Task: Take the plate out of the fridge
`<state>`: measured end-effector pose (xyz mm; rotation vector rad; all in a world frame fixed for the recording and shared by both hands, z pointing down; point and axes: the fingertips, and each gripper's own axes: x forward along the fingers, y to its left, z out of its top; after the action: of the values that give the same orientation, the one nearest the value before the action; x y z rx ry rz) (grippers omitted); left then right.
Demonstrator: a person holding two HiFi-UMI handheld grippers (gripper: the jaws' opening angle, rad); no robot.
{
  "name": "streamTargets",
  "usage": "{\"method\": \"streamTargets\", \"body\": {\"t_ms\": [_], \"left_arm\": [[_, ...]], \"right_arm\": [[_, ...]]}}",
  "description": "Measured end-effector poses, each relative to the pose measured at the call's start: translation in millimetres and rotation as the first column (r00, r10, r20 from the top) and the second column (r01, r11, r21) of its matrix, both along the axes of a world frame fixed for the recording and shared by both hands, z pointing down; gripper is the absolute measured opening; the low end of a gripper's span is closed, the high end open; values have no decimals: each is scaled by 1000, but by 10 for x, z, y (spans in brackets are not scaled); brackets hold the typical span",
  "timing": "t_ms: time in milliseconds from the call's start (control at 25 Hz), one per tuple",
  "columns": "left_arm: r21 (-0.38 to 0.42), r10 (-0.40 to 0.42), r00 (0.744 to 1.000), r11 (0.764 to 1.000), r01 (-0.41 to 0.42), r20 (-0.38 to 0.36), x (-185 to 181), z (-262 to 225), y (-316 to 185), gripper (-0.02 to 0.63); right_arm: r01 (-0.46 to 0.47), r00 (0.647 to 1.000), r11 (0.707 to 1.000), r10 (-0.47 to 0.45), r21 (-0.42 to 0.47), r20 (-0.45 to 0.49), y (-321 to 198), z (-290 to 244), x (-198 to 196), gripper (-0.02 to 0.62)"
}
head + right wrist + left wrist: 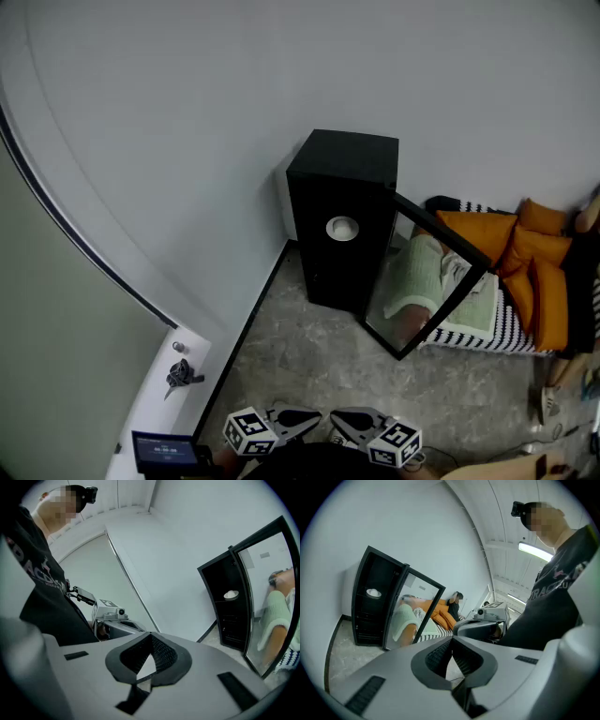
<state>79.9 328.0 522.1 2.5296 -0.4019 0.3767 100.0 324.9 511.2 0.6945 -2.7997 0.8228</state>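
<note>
A black mini fridge (342, 164) stands against the white wall, its glass door (427, 281) swung open to the right. A white plate (342, 228) lies on the upper shelf inside and also shows as the plate (373, 592) and the plate (230, 594) in the gripper views. Both grippers hang close to my body at the bottom of the head view, well short of the fridge. My left gripper (309, 418) is shut and holds nothing, as its own view of the left gripper (451, 642) confirms. My right gripper (339, 422) is shut and empty too, its jaws meeting in the right gripper (151, 638) view.
A striped sofa with orange cushions (534, 272) and a green blanket (417, 272) stands right of the fridge, behind the door. A person (453, 603) sits at its far end. A white ledge (178, 361) with a black object and a small screen (164, 450) runs along the left. Speckled floor (309, 366) lies ahead.
</note>
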Motion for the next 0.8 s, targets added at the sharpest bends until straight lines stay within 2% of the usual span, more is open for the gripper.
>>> {"method": "streamTargets", "body": {"t_ms": [400, 800], "left_arm": [[5, -7, 1000, 1000, 7, -6, -66, 65, -12, 5], [20, -20, 1000, 1000, 20, 1, -86, 21, -57, 5]], "right_arm": [[8, 1000, 1000, -8, 19, -14, -15, 29, -66, 6], [-28, 999, 1000, 28, 2, 30, -107, 22, 6, 6]]}}
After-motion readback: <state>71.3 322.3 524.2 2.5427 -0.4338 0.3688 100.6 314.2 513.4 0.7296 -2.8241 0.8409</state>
